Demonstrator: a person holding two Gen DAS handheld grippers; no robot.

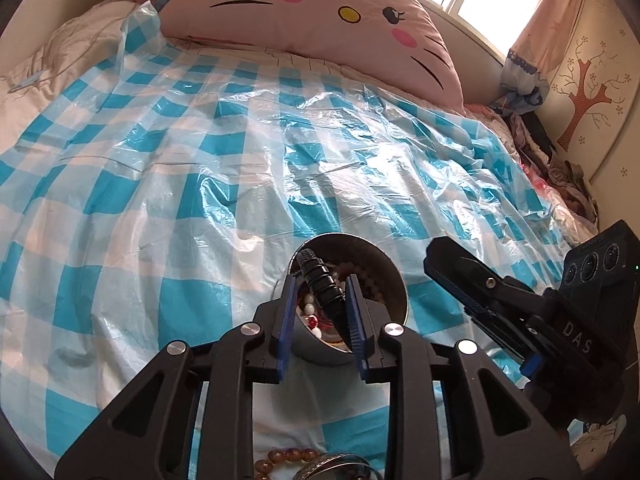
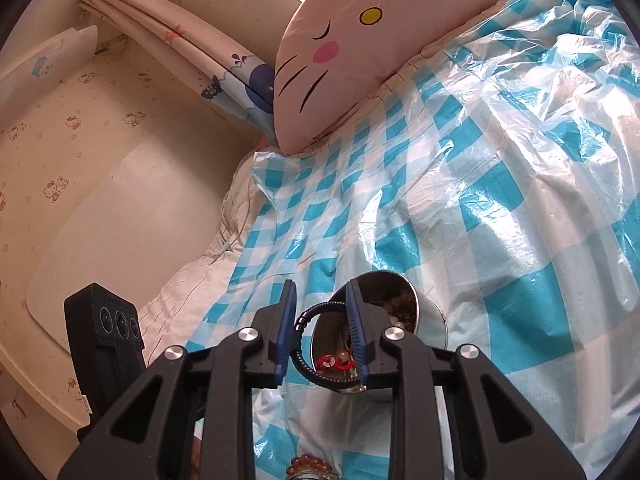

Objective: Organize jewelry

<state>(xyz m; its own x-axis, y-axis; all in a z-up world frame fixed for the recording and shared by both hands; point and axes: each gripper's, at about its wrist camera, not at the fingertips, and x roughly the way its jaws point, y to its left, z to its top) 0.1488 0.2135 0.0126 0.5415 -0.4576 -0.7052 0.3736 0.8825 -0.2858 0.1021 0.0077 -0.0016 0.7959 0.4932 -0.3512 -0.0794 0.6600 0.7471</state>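
Note:
A round metal bowl [image 1: 384,268] sits on the blue-checked plastic sheet and holds several bead bracelets. A black beaded bracelet [image 1: 322,284] hangs over its near rim, between the fingers of my left gripper [image 1: 320,292], which is open around it over the bowl. In the right wrist view the same black bracelet [image 2: 304,364] loops over the bowl's [image 2: 424,308] left rim. My right gripper [image 2: 320,300] is open, its right finger at the bowl's rim. The right gripper also shows in the left wrist view [image 1: 452,264], beside the bowl.
An amber bead bracelet [image 1: 284,458] and a metal piece [image 1: 340,466] lie near the bottom edge. A large pink cat pillow [image 1: 320,12] lies at the bed's head. Crumpled clothes [image 1: 560,168] pile at the right. A curtain [image 2: 180,52] hangs behind.

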